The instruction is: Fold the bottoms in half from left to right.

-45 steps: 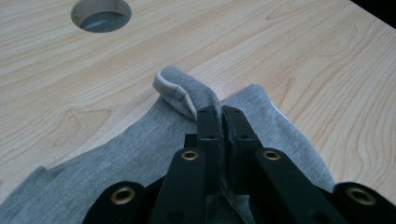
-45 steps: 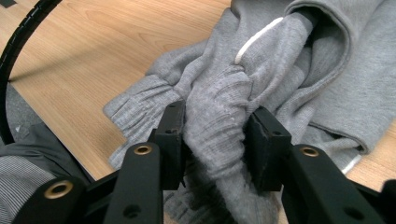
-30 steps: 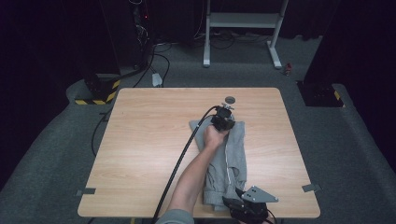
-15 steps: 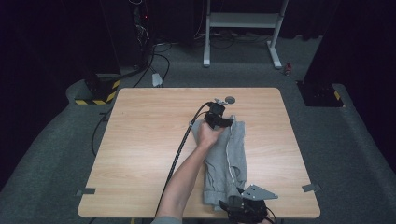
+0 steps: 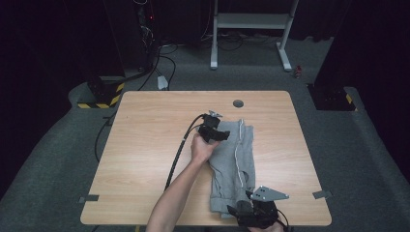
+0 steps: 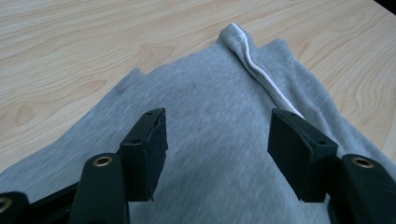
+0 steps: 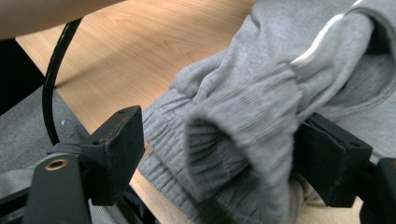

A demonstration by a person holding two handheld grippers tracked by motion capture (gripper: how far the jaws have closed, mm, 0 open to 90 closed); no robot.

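While both pairs of jaws have just been opening, neither presses on cloth: the left gripper (image 6: 217, 154) hangs wide over the middle of the grey sweatpants (image 5: 233, 166), nothing between its pads, and the right gripper (image 7: 219, 158) stands at full spread with a ribbed cuff (image 7: 233, 140) bulging between its jaws, free of the left pad, while contact with the right pad is hard to judge. The garment lies folded lengthwise on the wooden table (image 5: 145, 145), right of centre, reaching to the near edge. I judge it light, soft and limp, so it will sag and slide unless pinched at a thick part; the cuff or waistband offers the firmest bite. The left gripper view gives the white stripe (image 6: 261, 70) and flat fabric up close, the right gripper view the rumpled cuff, and the high view adds the overall lie and the person's forearm (image 5: 179, 198).
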